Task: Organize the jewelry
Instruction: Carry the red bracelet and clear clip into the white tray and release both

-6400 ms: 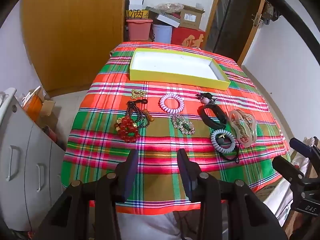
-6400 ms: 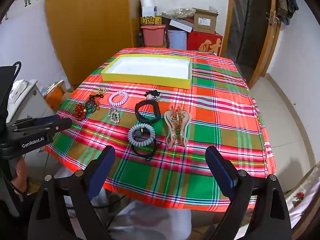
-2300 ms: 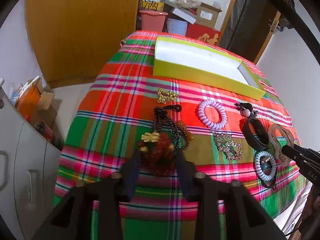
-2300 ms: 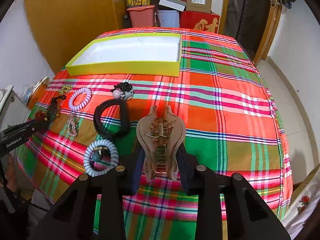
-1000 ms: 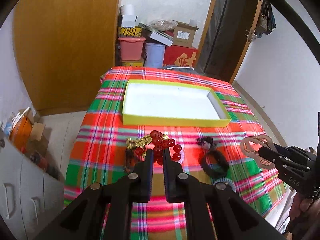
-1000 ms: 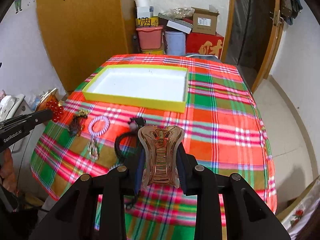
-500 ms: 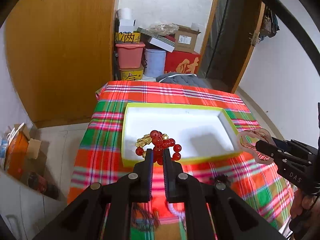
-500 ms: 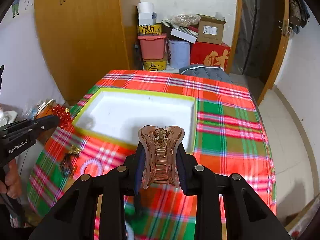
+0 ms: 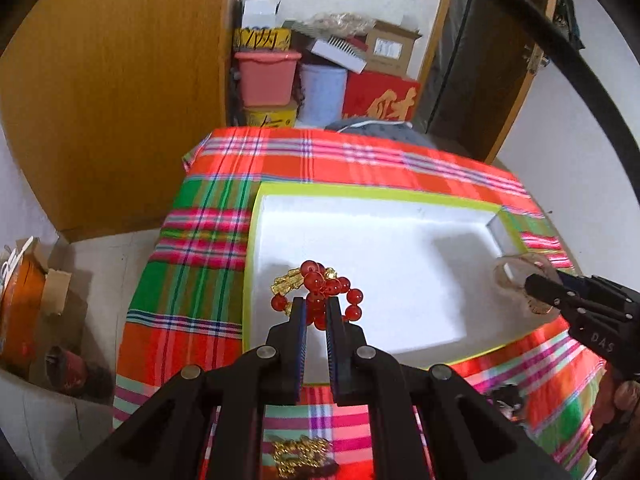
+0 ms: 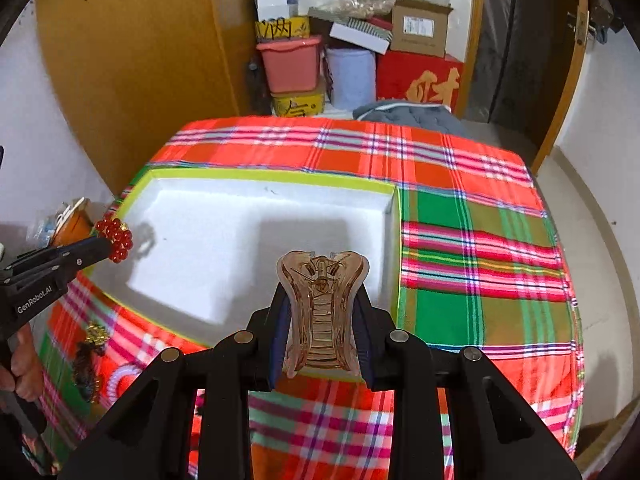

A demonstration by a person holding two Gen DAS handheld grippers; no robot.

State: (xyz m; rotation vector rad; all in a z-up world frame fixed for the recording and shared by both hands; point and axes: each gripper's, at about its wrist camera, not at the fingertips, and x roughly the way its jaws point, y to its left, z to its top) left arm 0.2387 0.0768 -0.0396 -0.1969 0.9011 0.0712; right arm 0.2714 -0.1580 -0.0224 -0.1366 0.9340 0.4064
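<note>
My left gripper (image 9: 316, 312) is shut on a red bead bracelet (image 9: 320, 290) with a gold charm and holds it above the near left part of the yellow tray (image 9: 360, 191) with a white inside. The bracelet also shows in the right wrist view (image 10: 115, 236). My right gripper (image 10: 322, 320) is shut on a translucent brown hair claw clip (image 10: 322, 304) above the near right part of the tray (image 10: 280, 178). The clip also shows in the left wrist view (image 9: 516, 276).
The plaid tablecloth (image 10: 480, 240) covers the table. A gold chain (image 9: 300, 456), a dark bead string (image 10: 86, 360) and a lilac coil hair tie (image 10: 120, 380) lie in front of the tray. Boxes and buckets (image 10: 320, 60) stand behind the table by a wooden wardrobe (image 10: 140, 60).
Both grippers have moved forward with their items and now hang over the tray, which looks closer and larger. The items left on the cloth have slid toward the bottom of both views.
</note>
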